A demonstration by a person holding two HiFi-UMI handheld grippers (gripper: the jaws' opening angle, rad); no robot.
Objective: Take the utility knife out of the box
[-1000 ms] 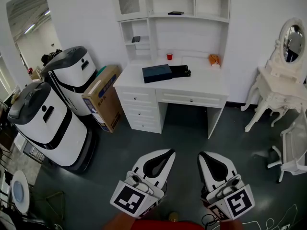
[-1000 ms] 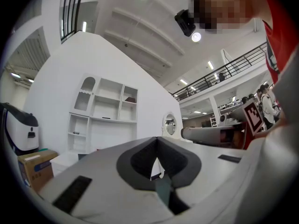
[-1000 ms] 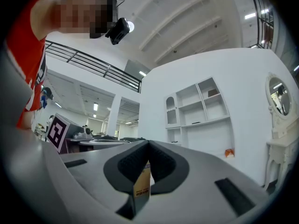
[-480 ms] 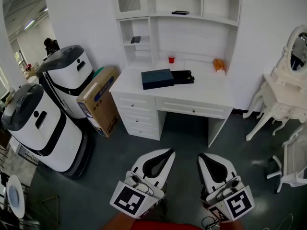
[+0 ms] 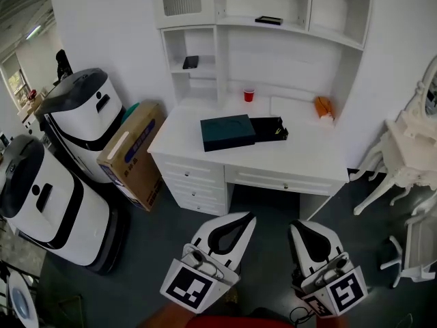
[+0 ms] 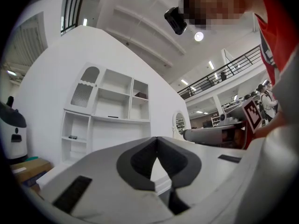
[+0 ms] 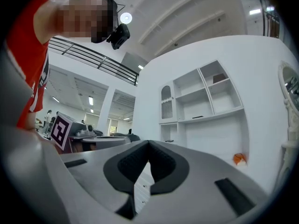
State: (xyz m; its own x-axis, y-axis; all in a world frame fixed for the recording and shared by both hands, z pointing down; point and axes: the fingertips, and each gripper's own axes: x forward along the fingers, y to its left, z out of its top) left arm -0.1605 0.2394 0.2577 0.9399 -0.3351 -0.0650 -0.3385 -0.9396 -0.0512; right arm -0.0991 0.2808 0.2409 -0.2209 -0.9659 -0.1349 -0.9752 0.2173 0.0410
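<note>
A dark box (image 5: 227, 132) lies on the white desk (image 5: 300, 159), and a black open tray (image 5: 268, 128) sticks out of its right side. I cannot make out a utility knife from this distance. My left gripper (image 5: 244, 216) and right gripper (image 5: 298, 224) are held side by side low in the head view, well short of the desk and above the dark floor. In the left gripper view, the left gripper (image 6: 156, 138) has its tips touching with nothing between them. The right gripper (image 7: 148, 142) is likewise shut and empty in its own view.
On the desk stand a red cup (image 5: 249, 95) and an orange object (image 5: 323, 107). Two white machines (image 5: 82, 115) (image 5: 41, 203) and a tilted cardboard box (image 5: 133, 152) are on the left. A white dressing table (image 5: 403, 156) and chair (image 5: 416, 244) stand on the right.
The desk and box have grown larger and slid lower in the head view as I moved towards them. Both grippers keep the same pose, still shut.
</note>
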